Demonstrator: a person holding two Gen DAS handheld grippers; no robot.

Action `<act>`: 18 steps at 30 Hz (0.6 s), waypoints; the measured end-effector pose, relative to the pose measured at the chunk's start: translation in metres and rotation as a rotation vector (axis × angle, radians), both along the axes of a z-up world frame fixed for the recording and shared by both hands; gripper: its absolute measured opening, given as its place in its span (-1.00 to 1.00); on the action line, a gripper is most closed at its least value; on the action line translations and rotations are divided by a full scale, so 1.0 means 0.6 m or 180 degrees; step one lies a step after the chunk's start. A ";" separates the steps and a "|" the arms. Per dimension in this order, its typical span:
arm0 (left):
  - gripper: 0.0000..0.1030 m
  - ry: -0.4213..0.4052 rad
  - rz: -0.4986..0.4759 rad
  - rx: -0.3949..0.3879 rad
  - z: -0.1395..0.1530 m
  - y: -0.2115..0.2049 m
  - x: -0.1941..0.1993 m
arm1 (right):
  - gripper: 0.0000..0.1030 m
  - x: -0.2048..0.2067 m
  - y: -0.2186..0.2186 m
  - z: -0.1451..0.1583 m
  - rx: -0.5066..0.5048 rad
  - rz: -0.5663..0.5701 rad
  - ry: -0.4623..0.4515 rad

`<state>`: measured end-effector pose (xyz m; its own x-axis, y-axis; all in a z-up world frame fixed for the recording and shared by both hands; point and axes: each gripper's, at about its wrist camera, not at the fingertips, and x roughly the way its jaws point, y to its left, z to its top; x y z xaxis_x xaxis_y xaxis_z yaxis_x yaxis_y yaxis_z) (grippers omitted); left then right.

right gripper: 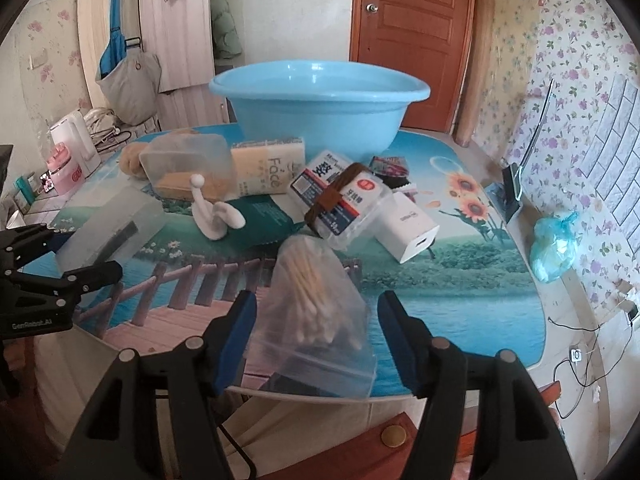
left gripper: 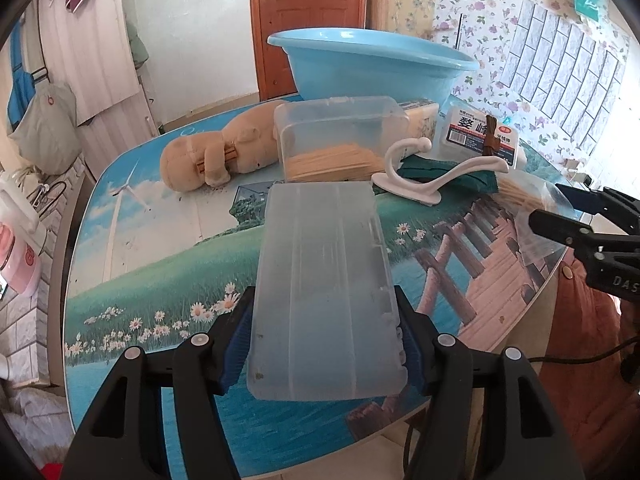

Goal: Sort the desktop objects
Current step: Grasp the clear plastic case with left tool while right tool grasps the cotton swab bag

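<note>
My left gripper (left gripper: 324,316) is shut on a long frosted plastic case (left gripper: 324,280), held by its sides just over the picture-printed table (left gripper: 160,248). From the right wrist the same case (right gripper: 108,220) and left gripper (right gripper: 68,256) show at the left. My right gripper (right gripper: 316,308) stands open at the near table edge, with a clear bag of cotton swabs (right gripper: 316,292) lying between its fingers. In the left wrist view the right gripper (left gripper: 560,216) sits at the far right by that bag (left gripper: 524,200).
A blue basin (right gripper: 320,108) stands at the back. In front of it lie a clear box of sticks (right gripper: 188,160), a white hook (right gripper: 216,212), a "Face" pack (right gripper: 268,172), a banded floss-pick box (right gripper: 340,196), a white charger (right gripper: 408,224) and a tan doll (left gripper: 216,152).
</note>
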<state>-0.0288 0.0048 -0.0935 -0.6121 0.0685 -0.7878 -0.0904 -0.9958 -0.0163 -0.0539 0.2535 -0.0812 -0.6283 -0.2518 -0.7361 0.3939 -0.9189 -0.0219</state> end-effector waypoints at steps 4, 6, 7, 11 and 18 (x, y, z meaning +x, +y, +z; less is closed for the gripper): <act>0.23 0.0019 -0.0001 0.0000 0.000 -0.001 -0.005 | 0.22 -0.004 -0.007 -0.006 0.0019 0.0025 -0.0022; 0.24 0.0031 -0.0003 -0.0003 -0.001 -0.001 -0.006 | 0.22 -0.006 -0.011 -0.010 0.0030 0.0040 -0.0043; 0.24 0.0034 -0.0003 -0.0003 -0.001 -0.001 -0.007 | 0.23 -0.006 -0.013 -0.011 0.0049 0.0037 -0.0045; 0.24 0.0054 -0.0005 -0.0007 -0.001 0.001 -0.009 | 0.27 -0.007 -0.022 -0.019 0.0090 0.0058 -0.0063; 0.20 0.0033 -0.0028 -0.0007 0.000 0.005 -0.013 | 0.07 -0.010 -0.009 -0.021 -0.0068 0.0046 -0.0126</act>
